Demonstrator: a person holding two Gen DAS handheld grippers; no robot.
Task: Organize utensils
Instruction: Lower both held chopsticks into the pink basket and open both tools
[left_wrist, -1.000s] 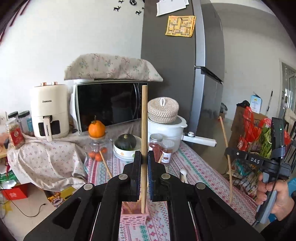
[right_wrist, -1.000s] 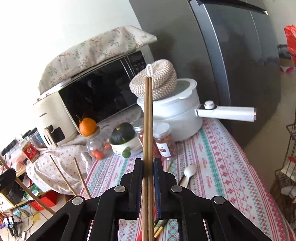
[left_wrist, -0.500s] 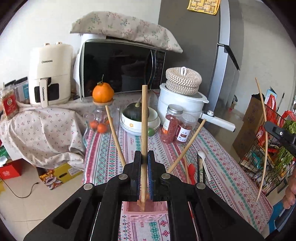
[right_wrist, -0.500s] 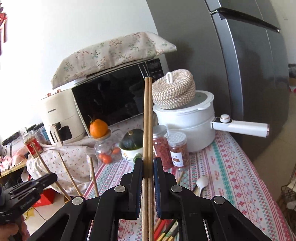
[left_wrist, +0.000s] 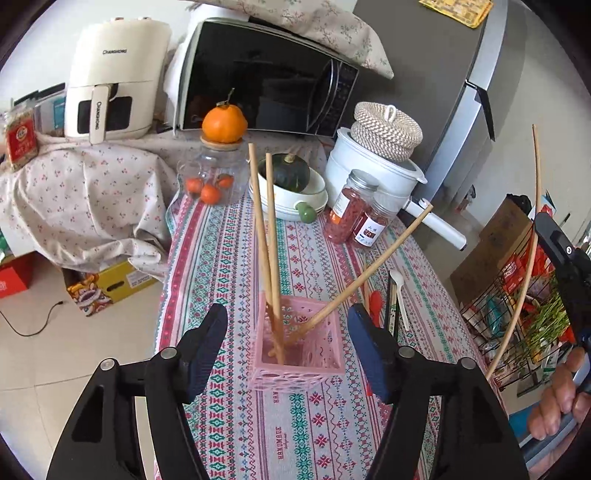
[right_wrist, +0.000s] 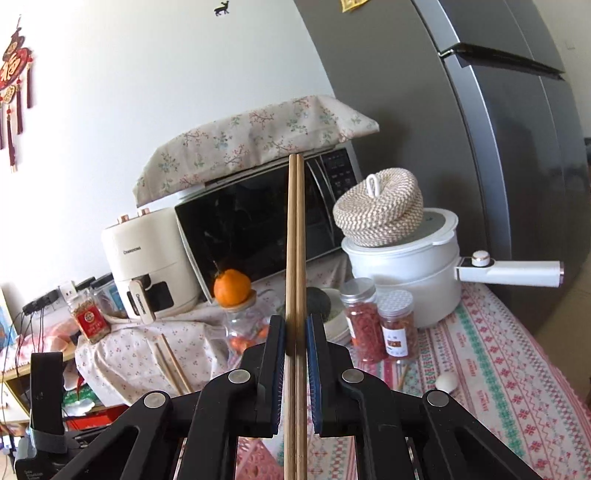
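Your left gripper (left_wrist: 288, 347) is opening, empty, above the pink basket (left_wrist: 295, 354). Your right gripper (right_wrist: 295, 373) clamps two chopsticks (right_wrist: 296, 258) upright, probably for dropping in.

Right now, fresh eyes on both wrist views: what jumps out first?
The pink basket on the patterned tablecloth, with three wooden chopsticks sticking up out of it, sits between the left tongs, whose jaws are opening with nothing held. In the right wrist view, the right tongs are shut on a pair of chopsticks, upright before the microwave.
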